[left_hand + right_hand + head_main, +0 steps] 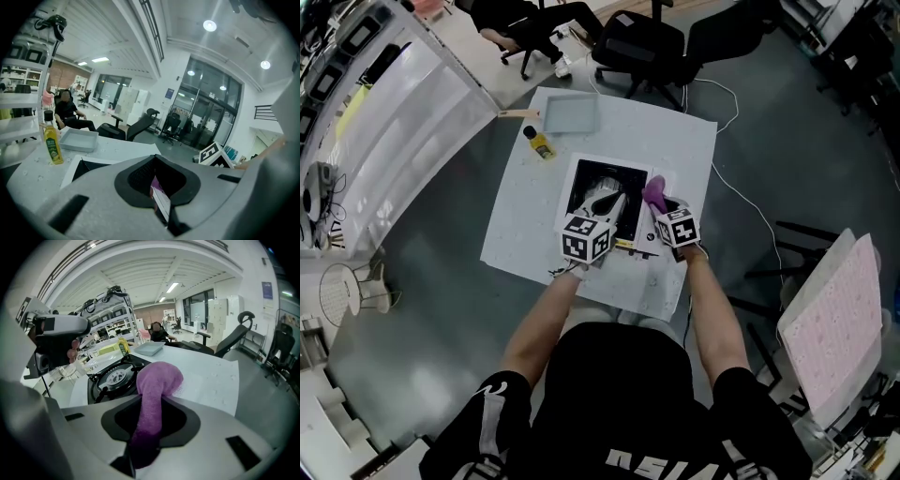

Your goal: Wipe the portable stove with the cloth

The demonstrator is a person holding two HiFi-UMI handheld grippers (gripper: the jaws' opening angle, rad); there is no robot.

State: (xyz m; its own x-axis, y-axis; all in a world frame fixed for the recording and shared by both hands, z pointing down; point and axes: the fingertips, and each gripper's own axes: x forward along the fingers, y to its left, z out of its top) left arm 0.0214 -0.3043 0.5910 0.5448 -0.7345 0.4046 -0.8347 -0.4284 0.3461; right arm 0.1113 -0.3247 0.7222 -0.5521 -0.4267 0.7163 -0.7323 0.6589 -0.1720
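The portable stove (602, 195), black with a white surround, lies on the white table cover (675, 141). Its burner (115, 377) shows in the right gripper view, and a corner of the stove (89, 168) in the left gripper view. A purple cloth (654, 192) hangs bunched from my right gripper (664, 208), which is shut on it just right of the stove. The cloth (157, 385) rises out of the right gripper (147, 425) and hides its tips. My left gripper (607, 202) hovers over the stove's burner, and its (161, 206) jaws look shut with nothing gripped.
A yellow bottle (540, 142) and a grey tray (570, 114) stand on the table beyond the stove. Office chairs (637, 42) crowd the far side, with a seated person behind. A pink foam board (834, 319) leans at the right, shelving (384, 103) at the left.
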